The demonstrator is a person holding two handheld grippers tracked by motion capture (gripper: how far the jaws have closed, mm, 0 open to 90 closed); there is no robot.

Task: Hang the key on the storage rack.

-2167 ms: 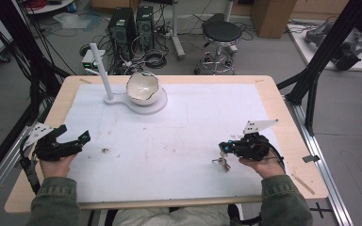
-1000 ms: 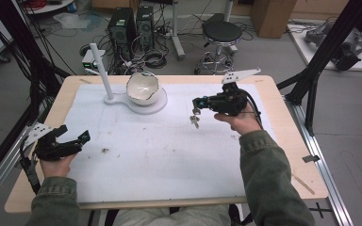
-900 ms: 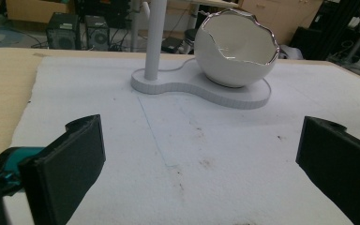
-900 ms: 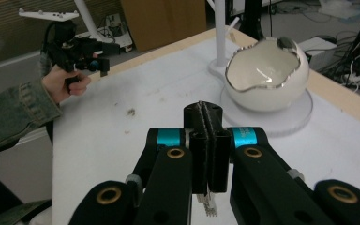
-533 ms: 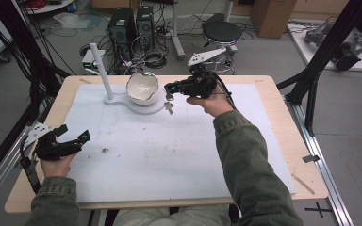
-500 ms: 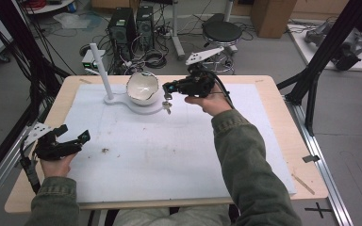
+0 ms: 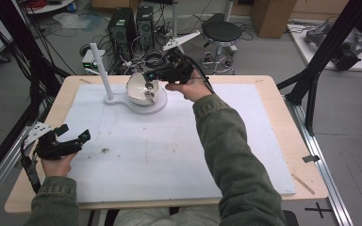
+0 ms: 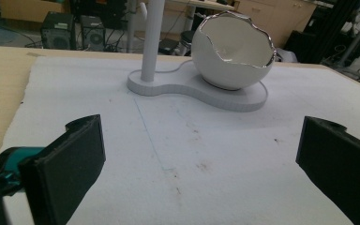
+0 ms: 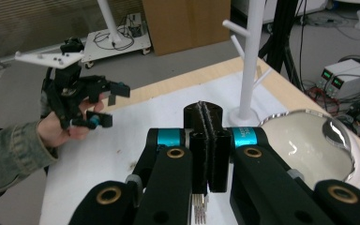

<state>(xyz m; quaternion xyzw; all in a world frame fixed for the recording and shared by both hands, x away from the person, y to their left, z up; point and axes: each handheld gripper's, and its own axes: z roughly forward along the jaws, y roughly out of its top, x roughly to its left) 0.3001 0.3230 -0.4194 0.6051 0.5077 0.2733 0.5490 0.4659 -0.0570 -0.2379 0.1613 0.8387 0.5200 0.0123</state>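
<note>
Patience is what this step needs, I think: my right gripper (image 7: 147, 77) hangs at the eggshell-shaped bowl (image 7: 139, 92), its 2 jaws pressed together on a small metal bunch (image 9: 199, 208), maybe keys, which I cannot name for sure. To do it well I should bring the tips over the middle of the opening, clear of the jagged silver rim, go lower until the bunch is inside, and only then let the jaws part, so that nothing bounces out or knocks the bowl off its white base (image 7: 141, 106). The thin white post (image 7: 101, 70) stands just beside the bowl, so I would keep my wrist away from it. The metal bunch hangs below the closed jaws as a few thin, shiny, pale prongs close together, above the near edge of the bowl in the high view. My left gripper (image 7: 74, 133) rests on the white mat near the table's left edge, its jaws wide apart with nothing between them.
</note>
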